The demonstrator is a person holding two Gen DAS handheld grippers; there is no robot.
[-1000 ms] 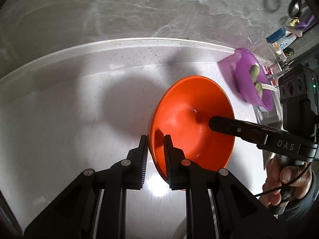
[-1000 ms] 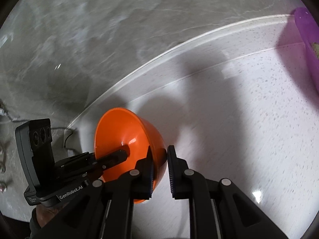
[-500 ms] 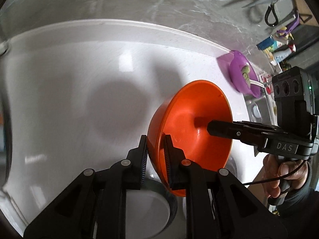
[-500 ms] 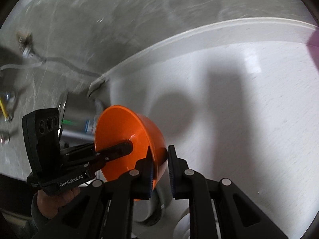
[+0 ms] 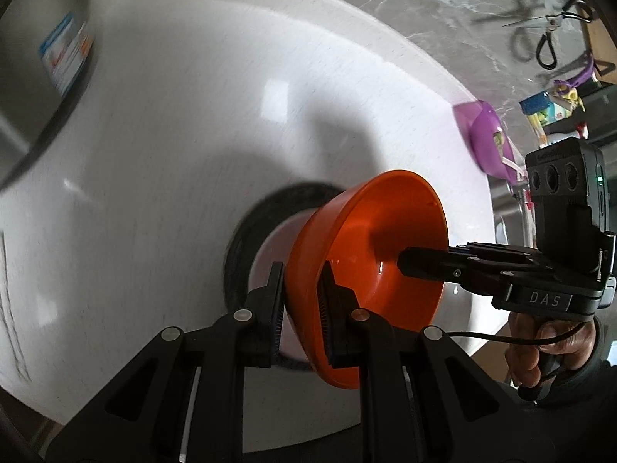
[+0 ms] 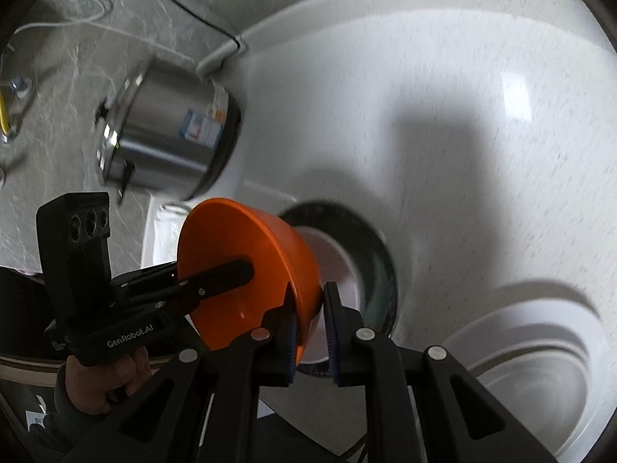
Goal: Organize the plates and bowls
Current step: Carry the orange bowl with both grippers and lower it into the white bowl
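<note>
Above the white counter [image 5: 162, 123], the orange bowl [image 5: 385, 239] is off the surface, tipped on its side, carried by both grippers at once. Left gripper [image 5: 300, 308] is clamped on the near rim, one finger inside the bowl and one outside. Right gripper [image 6: 308, 320] is clamped on the opposite rim the same way, wall pinched between the pads; its inner finger shows reaching into the bowl in the left wrist view. A hand [image 5: 540, 343] grips the right gripper's handle at lower right.

Directly under the bowl: a dark-rimmed plate [image 6: 370, 266] with a pale centre, flat on the counter. White dishes [image 6: 540, 370] are stacked at lower right of the right wrist view. Steel pot [image 6: 173, 127] with a label stands at the counter's far left end. Purple bowl [image 5: 486, 139] with something green in it stands well apart near the far right edge. Scissors [image 5: 547, 27] hang on the marbled wall [image 5: 424, 0]. Background is motion-blurred.
</note>
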